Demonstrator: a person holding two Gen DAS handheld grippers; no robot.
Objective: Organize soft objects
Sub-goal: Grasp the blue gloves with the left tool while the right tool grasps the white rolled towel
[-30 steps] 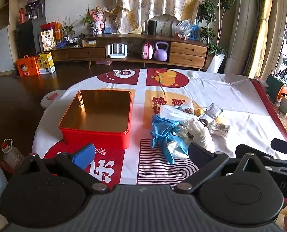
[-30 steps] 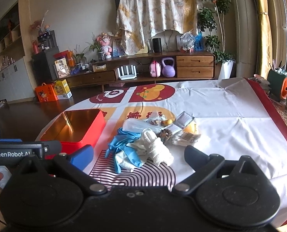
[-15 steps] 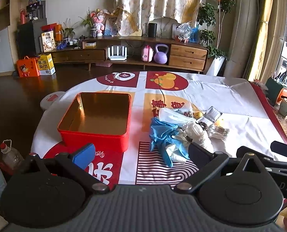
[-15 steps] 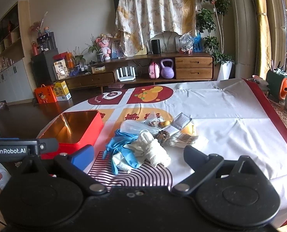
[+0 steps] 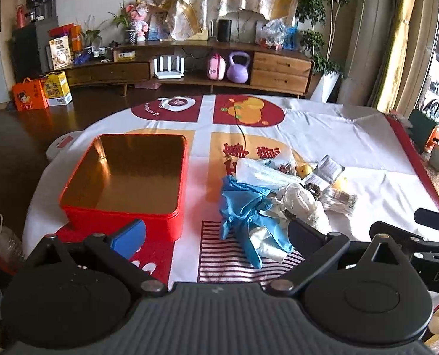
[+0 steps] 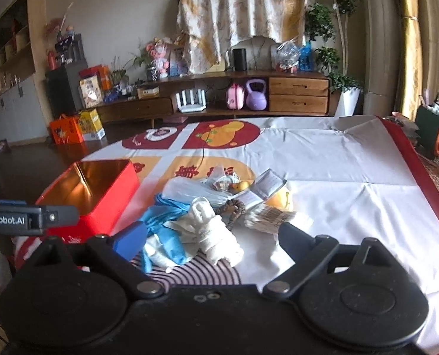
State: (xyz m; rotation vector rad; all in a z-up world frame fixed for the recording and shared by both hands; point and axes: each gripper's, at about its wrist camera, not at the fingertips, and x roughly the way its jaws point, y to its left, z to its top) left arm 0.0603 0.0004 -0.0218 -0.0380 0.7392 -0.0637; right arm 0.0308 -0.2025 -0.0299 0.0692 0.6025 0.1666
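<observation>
At twelve o'clock, my right tongs [image 6: 210, 236] and left tongs [image 5: 216, 233] gape wide, empty; tangled blue gloves [image 6: 163, 222] could drag neighbours from the pile.

Open left tool [image 5: 216, 233], red tin [image 5: 124, 183], blue gloves [image 5: 246, 207] beside it

Tin [image 5: 124, 177] left of glove pile [image 5: 249, 207]

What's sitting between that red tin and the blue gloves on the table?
Nothing: in the left wrist view only bare tablecloth separates the red tin from the blue gloves; they lie apart.
</observation>
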